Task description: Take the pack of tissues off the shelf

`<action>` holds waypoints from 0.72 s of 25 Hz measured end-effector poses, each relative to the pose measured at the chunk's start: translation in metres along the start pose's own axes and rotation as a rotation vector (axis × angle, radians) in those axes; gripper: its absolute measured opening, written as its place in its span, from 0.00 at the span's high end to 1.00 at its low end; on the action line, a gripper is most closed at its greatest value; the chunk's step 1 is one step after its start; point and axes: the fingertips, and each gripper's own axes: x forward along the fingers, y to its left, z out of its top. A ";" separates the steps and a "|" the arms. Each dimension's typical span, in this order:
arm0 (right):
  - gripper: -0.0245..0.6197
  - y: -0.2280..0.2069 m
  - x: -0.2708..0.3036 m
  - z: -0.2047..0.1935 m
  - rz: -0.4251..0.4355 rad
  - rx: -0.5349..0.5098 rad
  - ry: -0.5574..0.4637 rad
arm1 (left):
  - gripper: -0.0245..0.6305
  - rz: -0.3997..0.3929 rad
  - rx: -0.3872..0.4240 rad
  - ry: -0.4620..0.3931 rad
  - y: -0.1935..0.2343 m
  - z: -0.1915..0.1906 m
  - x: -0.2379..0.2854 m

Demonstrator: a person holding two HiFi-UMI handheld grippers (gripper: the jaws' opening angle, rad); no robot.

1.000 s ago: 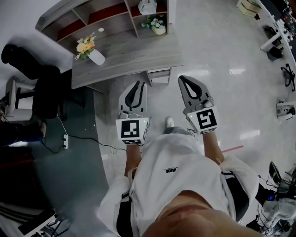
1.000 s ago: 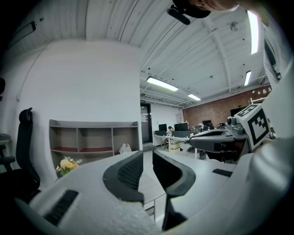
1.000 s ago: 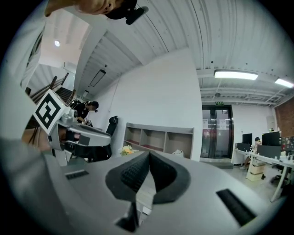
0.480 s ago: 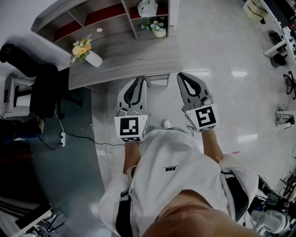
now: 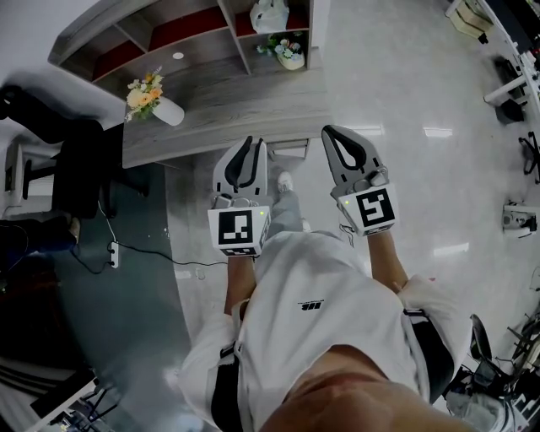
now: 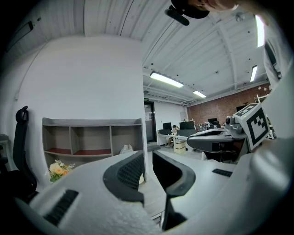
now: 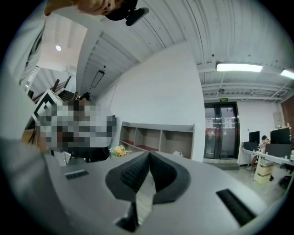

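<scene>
— What's the biggest thing in front of you?
— The pale glossy floor (image 5: 405,110). After that comes the long grey shelf (image 5: 194,24) at my 12 o'clock, its cubbies lined red along the bottom. A grey wooden tabletop (image 5: 228,101) stands between the shelf and me.

— Anything off to the side?
— A black office chair (image 5: 80,160) at 9 o'clock, beside the tabletop's left end.

— And your tongs?
— I hold both out ahead of me, close to the tabletop's near edge. My left tongs (image 5: 253,140) are slightly spread with nothing between them, and through the gap I see only the shelf's end panel. My right tongs (image 5: 326,130) are pressed together at the tips, pinching nothing.

— The smaller things?
— A white vase of yellow and orange flowers (image 5: 156,99) stands on the tabletop at 10 o'clock. A small potted plant (image 5: 289,52) sits at 12 o'clock, near the tabletop's far edge.

— Where's the pack of tissues?
— The pack of tissues (image 5: 268,15) is in the shelf's rightmost cubby at 12 o'clock, just beyond the potted plant and well apart from both tongs. Smallest of all, a white power strip (image 5: 112,253) lies on the floor at 8 o'clock
</scene>
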 end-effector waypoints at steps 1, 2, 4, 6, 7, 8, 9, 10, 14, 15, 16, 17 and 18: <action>0.92 -0.003 0.004 -0.001 0.000 -0.001 -0.001 | 0.85 -0.001 0.000 -0.002 0.002 0.000 0.004; 0.92 -0.005 0.009 -0.001 0.000 -0.003 -0.003 | 0.85 -0.002 0.000 -0.003 0.005 0.000 0.009; 0.92 -0.009 0.018 -0.003 0.000 -0.001 -0.004 | 0.85 -0.002 -0.001 -0.001 0.011 -0.002 0.017; 0.92 -0.014 0.028 -0.006 -0.002 0.003 0.000 | 0.85 -0.002 -0.004 0.007 0.017 -0.006 0.026; 0.92 -0.018 0.034 -0.007 -0.002 0.003 0.003 | 0.85 -0.002 -0.004 0.008 0.022 -0.008 0.032; 0.92 -0.021 0.041 -0.009 -0.003 0.002 0.006 | 0.85 -0.001 -0.003 0.007 0.026 -0.008 0.038; 0.92 -0.024 0.048 -0.010 -0.003 0.001 0.007 | 0.85 0.000 -0.004 0.006 0.031 -0.007 0.044; 0.92 -0.026 0.055 -0.011 -0.003 0.003 0.009 | 0.85 0.001 -0.006 0.006 0.036 -0.007 0.050; 0.92 -0.035 0.077 -0.012 -0.004 0.008 0.015 | 0.85 -0.006 -0.015 0.014 0.049 -0.010 0.071; 0.92 -0.038 0.082 -0.012 -0.006 0.009 0.017 | 0.85 -0.008 -0.016 0.014 0.052 -0.010 0.077; 0.92 -0.041 0.088 -0.012 -0.008 0.010 0.018 | 0.85 -0.012 -0.017 0.013 0.055 -0.010 0.083; 0.92 -0.044 0.093 -0.012 -0.010 0.012 0.019 | 0.85 -0.016 -0.018 0.015 0.057 -0.010 0.089; 0.92 -0.048 0.098 -0.013 -0.012 0.013 0.022 | 0.85 -0.020 -0.021 0.019 0.060 -0.010 0.095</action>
